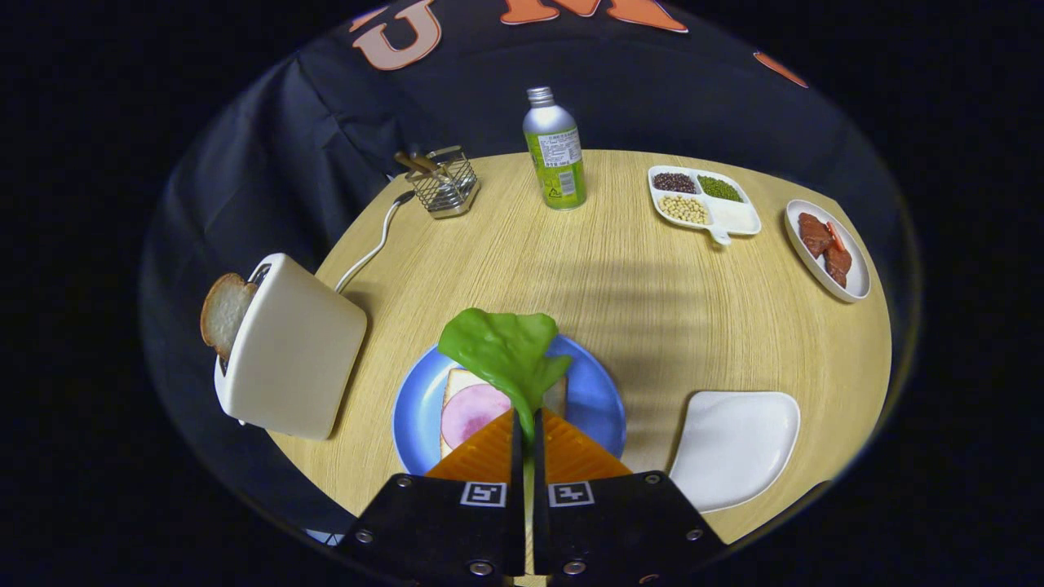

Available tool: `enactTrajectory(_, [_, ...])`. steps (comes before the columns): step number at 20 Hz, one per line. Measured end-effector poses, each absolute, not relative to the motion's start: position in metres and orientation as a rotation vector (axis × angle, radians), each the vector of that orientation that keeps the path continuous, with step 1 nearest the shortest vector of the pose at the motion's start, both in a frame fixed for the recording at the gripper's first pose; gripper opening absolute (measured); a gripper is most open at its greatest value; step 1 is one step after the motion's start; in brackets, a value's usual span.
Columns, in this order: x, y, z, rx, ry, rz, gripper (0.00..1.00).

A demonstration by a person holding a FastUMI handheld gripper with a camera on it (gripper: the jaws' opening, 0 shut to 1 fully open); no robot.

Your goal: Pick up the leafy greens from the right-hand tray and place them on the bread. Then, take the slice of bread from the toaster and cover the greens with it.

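Gripper [527, 424] clenched on leafy greens [506, 350] (above the bread [458, 383]); toaster [285, 359] beside.

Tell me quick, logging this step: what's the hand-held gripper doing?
Hand-held gripper: shut on the leafy greens, both fingers pinching the stem, leaf held above the bread on the blue plate.

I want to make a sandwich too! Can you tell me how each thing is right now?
Gripper: shut on the lettuce leaf.
Lettuce leaf: held up over the bread.
Bread: on the blue plate, ham on top.
Toaster: slice sticking out.
Bottle: upright, capped.
White tray: empty.
Divided dish: beans in three sections.
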State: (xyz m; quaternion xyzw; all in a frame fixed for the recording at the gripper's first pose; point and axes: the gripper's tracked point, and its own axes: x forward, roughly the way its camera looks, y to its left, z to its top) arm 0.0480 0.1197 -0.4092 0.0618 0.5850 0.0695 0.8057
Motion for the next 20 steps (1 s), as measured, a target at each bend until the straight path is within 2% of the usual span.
enactTrajectory(5, [0.057, 0.127, -0.42, 0.075, 1.234, 0.129, 0.09])
enactTrajectory(10, [0.052, 0.141, -0.424, 0.016, 1.235, 0.172, 0.16])
enactTrajectory(12, [0.051, 0.144, -0.423, -0.014, 1.229, 0.18, 0.2])
enactTrajectory(15, [0.046, 0.146, -0.421, -0.04, 1.239, 0.178, 0.32])
enactTrajectory(20, [0.045, 0.158, -0.411, -0.059, 1.24, 0.181, 0.39])
